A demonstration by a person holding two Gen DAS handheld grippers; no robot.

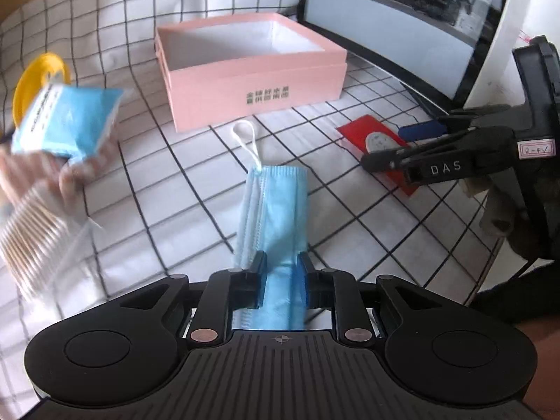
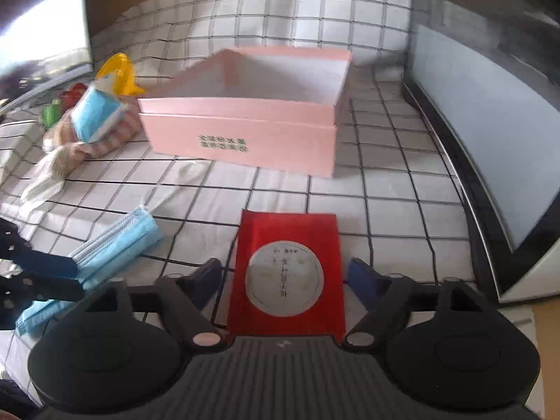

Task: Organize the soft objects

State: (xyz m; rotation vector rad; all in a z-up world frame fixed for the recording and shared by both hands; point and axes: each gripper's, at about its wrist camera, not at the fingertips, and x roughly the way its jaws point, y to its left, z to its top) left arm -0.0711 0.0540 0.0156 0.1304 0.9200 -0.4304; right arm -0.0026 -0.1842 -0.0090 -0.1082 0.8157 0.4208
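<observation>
My left gripper (image 1: 281, 273) is shut on a folded blue face mask (image 1: 276, 217) whose white ear loop trails toward the box; the mask also shows in the right wrist view (image 2: 115, 241). An open pink box (image 1: 245, 70) stands behind it, empty inside (image 2: 252, 115). My right gripper (image 2: 285, 273) is open, its fingers on either side of a red packet (image 2: 287, 273) with a white round label lying flat on the cloth. The right gripper shows at the right of the left wrist view (image 1: 402, 147).
A blue tissue pack (image 1: 66, 119) lies on a striped pink cloth (image 2: 101, 136) at the left, beside a yellow object (image 2: 117, 70). A dark-framed screen (image 2: 490, 161) borders the right side. The checked tablecloth (image 2: 385, 189) covers the table.
</observation>
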